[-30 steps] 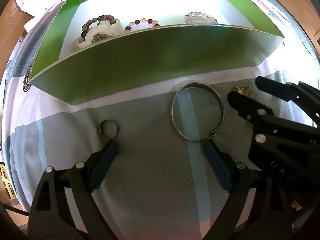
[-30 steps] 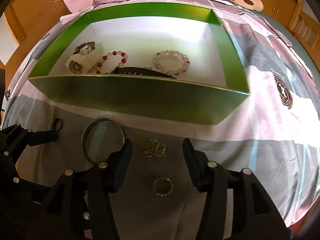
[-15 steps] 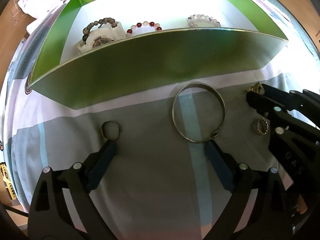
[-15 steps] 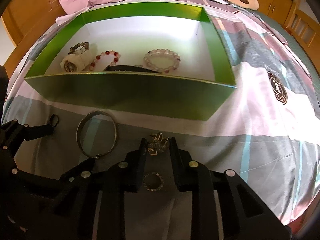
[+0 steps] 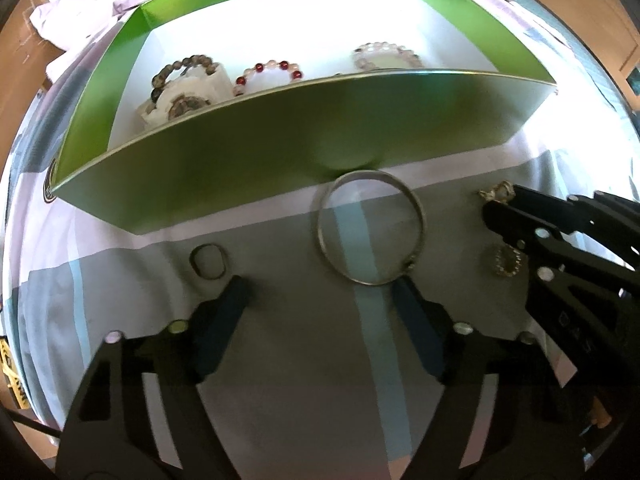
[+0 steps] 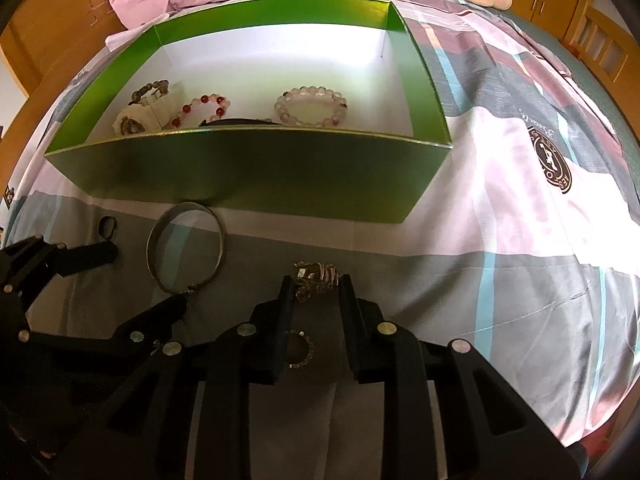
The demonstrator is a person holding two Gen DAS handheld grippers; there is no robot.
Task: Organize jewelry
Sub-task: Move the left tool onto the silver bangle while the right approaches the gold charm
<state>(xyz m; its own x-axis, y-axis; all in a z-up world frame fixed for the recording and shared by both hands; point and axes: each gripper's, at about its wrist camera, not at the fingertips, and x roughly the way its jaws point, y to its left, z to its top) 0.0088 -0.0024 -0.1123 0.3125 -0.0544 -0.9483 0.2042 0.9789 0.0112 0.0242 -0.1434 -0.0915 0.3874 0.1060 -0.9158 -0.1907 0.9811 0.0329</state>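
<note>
Right claw pinches a small gold trinket lying on the bedspread, just in front of the green box w/ bracelets already inside, prob. next to go in. Trinket's long axis runs left-right across the fingers. Left claw is spread wide, empty, straddling the bangle's near edge and a small ring.

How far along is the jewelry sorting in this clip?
Roughly halfway. Done: a watch and three beaded bracelets, including the red-beaded one, lie in the green box. In hand: the right claw closes around a gold trinket. Left on the bedspread: bangle, small ring, sparkly ring. The left claw is open.
</note>
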